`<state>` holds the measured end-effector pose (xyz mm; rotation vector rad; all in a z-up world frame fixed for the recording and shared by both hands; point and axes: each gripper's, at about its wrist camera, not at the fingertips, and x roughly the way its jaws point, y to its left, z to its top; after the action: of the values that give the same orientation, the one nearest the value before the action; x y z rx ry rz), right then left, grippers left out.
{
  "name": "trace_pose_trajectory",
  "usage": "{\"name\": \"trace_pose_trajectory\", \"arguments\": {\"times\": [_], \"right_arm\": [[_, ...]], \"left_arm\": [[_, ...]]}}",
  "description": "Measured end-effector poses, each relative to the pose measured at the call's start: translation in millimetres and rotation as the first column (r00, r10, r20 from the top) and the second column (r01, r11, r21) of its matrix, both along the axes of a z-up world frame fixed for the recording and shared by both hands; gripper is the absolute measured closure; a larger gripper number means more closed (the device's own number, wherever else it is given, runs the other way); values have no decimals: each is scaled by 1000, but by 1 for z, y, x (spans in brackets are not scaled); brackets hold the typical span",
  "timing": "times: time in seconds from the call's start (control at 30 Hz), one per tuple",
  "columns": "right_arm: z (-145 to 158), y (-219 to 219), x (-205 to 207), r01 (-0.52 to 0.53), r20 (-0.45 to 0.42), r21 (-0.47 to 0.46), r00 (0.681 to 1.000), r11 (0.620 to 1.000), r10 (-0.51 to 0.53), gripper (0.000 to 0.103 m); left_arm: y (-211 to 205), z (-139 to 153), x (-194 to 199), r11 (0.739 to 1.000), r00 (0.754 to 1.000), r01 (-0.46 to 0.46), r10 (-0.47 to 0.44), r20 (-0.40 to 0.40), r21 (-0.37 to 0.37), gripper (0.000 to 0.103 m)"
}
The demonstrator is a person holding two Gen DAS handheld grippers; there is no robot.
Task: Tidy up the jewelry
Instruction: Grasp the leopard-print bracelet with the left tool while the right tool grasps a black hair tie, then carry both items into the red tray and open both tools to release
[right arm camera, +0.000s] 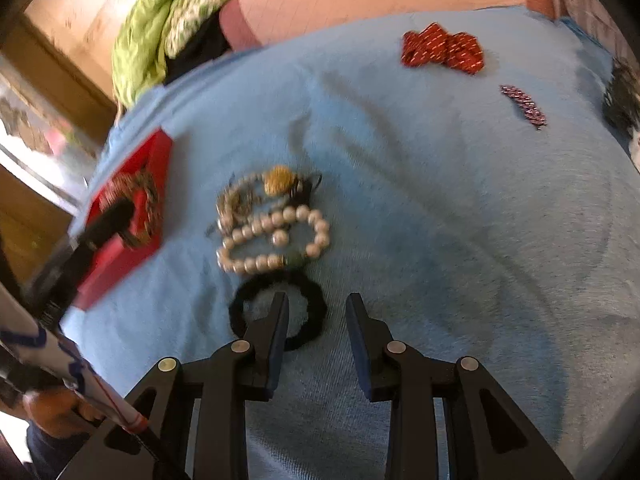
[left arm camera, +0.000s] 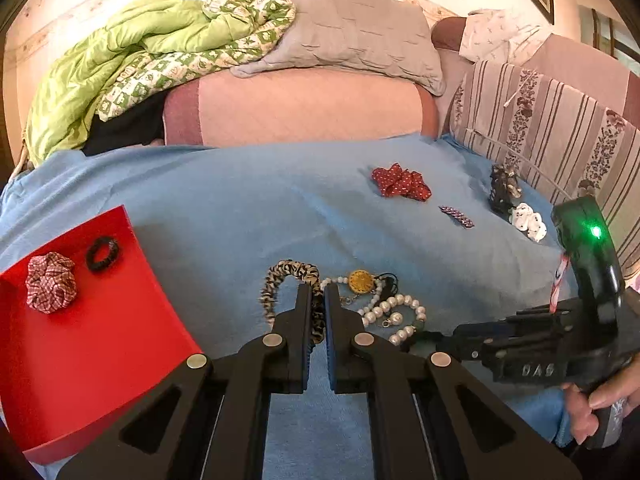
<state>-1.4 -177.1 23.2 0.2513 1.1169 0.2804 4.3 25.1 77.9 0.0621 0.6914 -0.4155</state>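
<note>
My left gripper (left arm camera: pixel 318 294) is shut on a leopard-print scrunchie (left arm camera: pixel 276 286) lying on the blue cloth (left arm camera: pixel 224 216). Next to it lie a pearl bracelet (left arm camera: pixel 394 312) and a yellow round pendant (left arm camera: pixel 362 281). A red tray (left arm camera: pixel 100 332) at the left holds a plaid scrunchie (left arm camera: pixel 51 287) and a black hair tie (left arm camera: pixel 102 254). My right gripper (right arm camera: pixel 318 306) is open over a black scrunchie (right arm camera: pixel 308 300), its left finger inside the ring. The pearl bracelet (right arm camera: pixel 276 240) and pendant (right arm camera: pixel 279 180) lie just beyond it.
A red polka-dot bow (left arm camera: pixel 402 182), a purple clip (left arm camera: pixel 456 216), a dark hair claw (left arm camera: pixel 502 190) and a white bow (left arm camera: pixel 528 222) lie at the right. Cushions (left arm camera: pixel 560 140) and a green quilt (left arm camera: pixel 132 64) border the cloth.
</note>
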Motion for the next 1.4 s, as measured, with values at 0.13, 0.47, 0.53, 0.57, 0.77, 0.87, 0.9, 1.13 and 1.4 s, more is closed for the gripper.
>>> {"name": "trace_pose_trajectory", "arguments": {"times": [0.13, 0.47, 0.53, 0.57, 0.77, 0.87, 0.9, 1.13, 1.4], "right_arm": [[5, 15, -6, -41, 52, -142, 997, 989, 48, 95], [50, -10, -15, 73, 285, 5, 956, 997, -71, 95], [53, -8, -14, 66, 299, 17, 952, 998, -68, 95], [54, -6, -14, 60, 301, 14, 952, 998, -62, 95], [54, 9, -12, 32, 302, 5, 953, 999, -32, 95], [53, 12, -11, 31, 307, 0, 951, 1000, -29, 95], [53, 13, -11, 31, 308, -1, 951, 1000, -30, 95], [51, 16, -9, 34, 303, -5, 952, 999, -31, 95], [50, 23, -8, 25, 309, -17, 951, 1000, -18, 95]], "left_arm": [[-1, 1, -1, 1000, 1000, -2, 2, 3, 10, 97], [4, 4, -3, 999, 999, -31, 31, 28, 14, 97], [4, 4, -3, 999, 999, -42, 41, 34, 22, 97], [5, 4, -3, 999, 998, -44, 43, 37, 28, 97], [7, 5, -3, 998, 998, -54, 53, 38, 43, 97], [8, 6, -4, 997, 998, -58, 56, 38, 46, 97], [10, 6, -4, 997, 998, -59, 57, 39, 46, 97], [22, 9, -5, 997, 996, -74, 72, 45, 38, 97], [37, 14, -5, 995, 994, -101, 99, 51, 22, 97]]}}
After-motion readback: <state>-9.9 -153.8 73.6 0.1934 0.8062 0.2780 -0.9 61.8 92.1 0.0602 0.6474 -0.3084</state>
